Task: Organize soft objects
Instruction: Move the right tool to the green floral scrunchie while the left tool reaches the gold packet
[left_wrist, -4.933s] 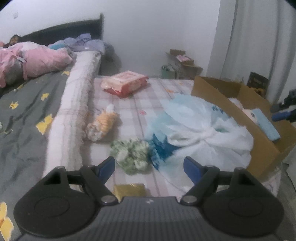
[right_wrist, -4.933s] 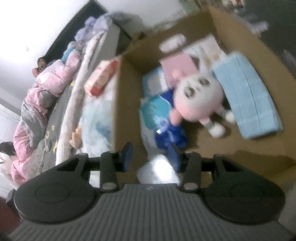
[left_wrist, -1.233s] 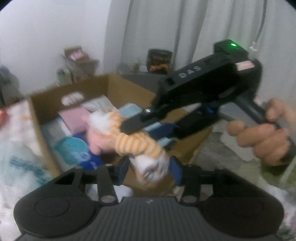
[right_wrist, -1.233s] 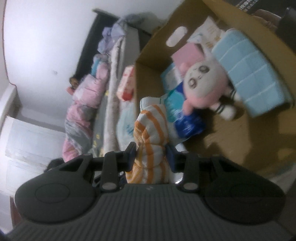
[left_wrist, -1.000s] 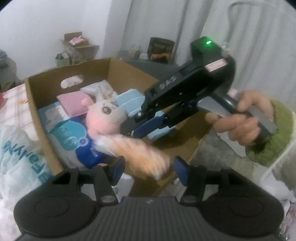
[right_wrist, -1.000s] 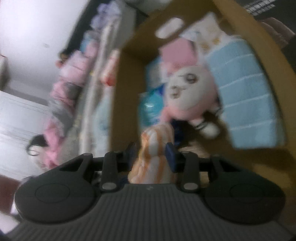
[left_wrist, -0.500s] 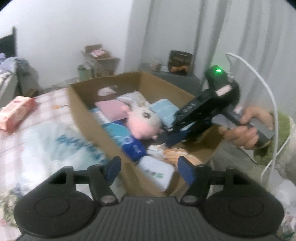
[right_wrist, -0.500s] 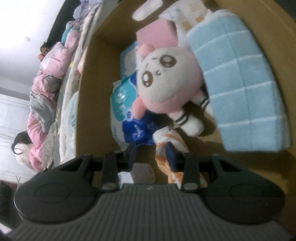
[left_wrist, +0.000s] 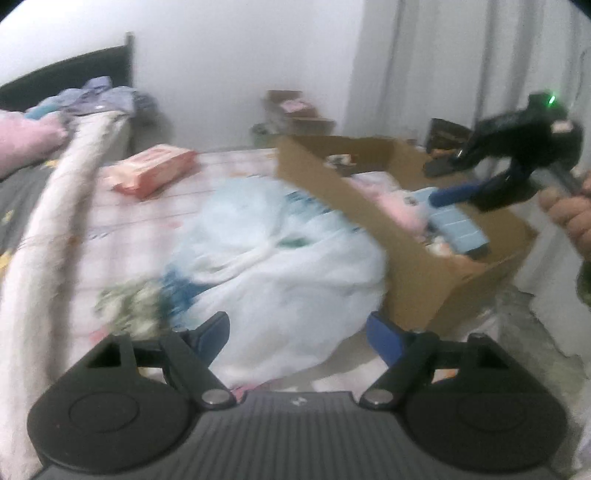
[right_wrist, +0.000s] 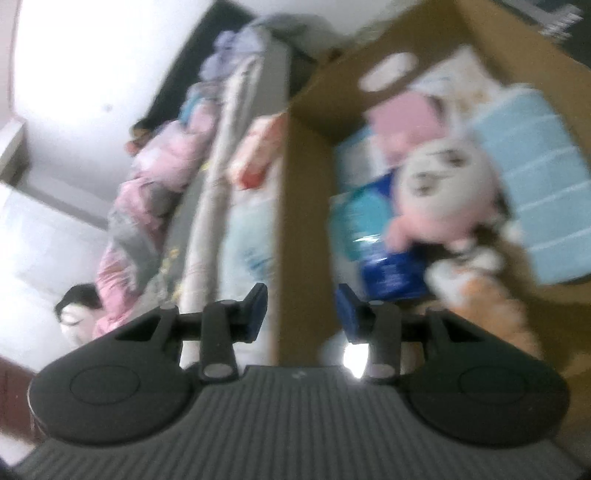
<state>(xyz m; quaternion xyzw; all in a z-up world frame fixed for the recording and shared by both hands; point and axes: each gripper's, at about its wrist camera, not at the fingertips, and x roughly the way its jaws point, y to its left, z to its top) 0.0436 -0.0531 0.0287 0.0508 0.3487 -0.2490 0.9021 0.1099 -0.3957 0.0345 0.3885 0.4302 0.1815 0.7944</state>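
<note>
A brown cardboard box (left_wrist: 421, 258) stands at the bed's right edge and also fills the right wrist view (right_wrist: 306, 177). It holds a pink round plush (right_wrist: 443, 184), a light blue towel (right_wrist: 535, 184), blue packets (right_wrist: 373, 236) and the orange-striped plush (right_wrist: 491, 299) lying at its near end. My right gripper (right_wrist: 301, 308) is open and empty above the box's near wall; it also shows in the left wrist view (left_wrist: 458, 194). My left gripper (left_wrist: 299, 334) is open and empty over a white plastic bag (left_wrist: 280, 266). A green-white fluffy item (left_wrist: 129, 306) lies left of the bag.
A red-pink pack (left_wrist: 155, 171) lies on the checked sheet farther back. A rolled whitish blanket (left_wrist: 48, 236) runs along the left. Pink bedding (right_wrist: 147, 192) covers the bed's far side. Small boxes (left_wrist: 295, 114) stand by the wall, and curtains (left_wrist: 480, 59) hang at right.
The orange-striped plush passed from my left gripper to my right, which lowered it into the box and opened. My left gripper has swung back toward the bed.
</note>
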